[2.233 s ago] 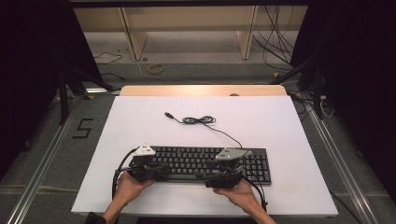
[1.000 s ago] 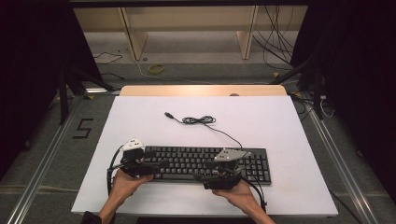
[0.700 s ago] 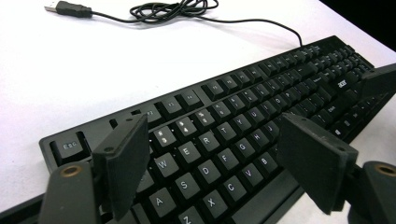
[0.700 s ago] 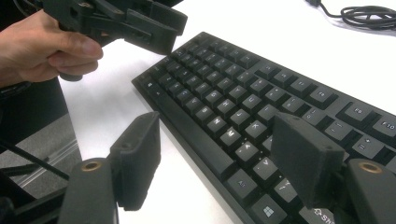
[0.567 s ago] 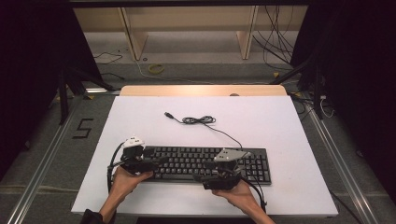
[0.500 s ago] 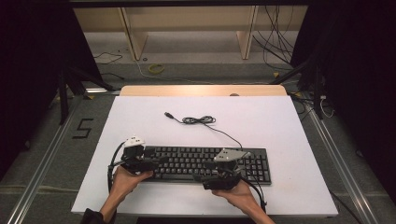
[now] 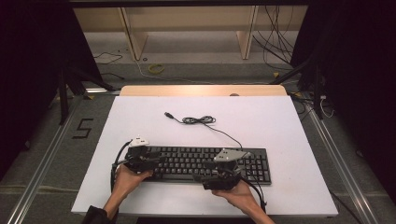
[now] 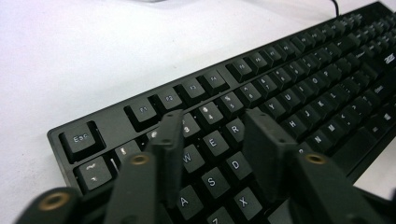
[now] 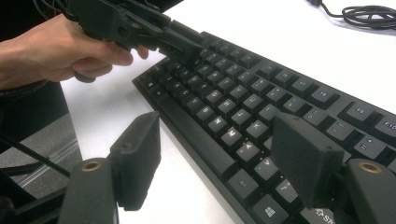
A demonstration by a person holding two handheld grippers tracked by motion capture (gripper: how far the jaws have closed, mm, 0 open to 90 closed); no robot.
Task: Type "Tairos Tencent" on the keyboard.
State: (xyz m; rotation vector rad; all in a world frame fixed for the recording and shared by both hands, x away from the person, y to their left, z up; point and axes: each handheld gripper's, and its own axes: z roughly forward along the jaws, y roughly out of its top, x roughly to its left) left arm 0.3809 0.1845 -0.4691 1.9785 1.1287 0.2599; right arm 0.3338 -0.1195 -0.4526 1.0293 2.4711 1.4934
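Keyboard [image 7: 205, 163]: we find it flat on the white table [image 7: 280, 126], toward 6 o'clock, cable [image 7: 201, 120] trailing to 12.
Left gripper [image 8: 212, 135]: jaws have just been closing, now half open over the W–E–R keys, clasping nothing.
Right gripper [image 9: 215, 154]: jaws wide, straddling the near edge, unclamped.
Progress: we judge handling barely begun; keyboard not lifted.

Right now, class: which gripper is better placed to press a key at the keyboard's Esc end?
The left gripper. Its jaws, which have just been closing, hang over the W and E keys of the keyboard, near Esc. The right gripper stands open by the front edge, farther along.
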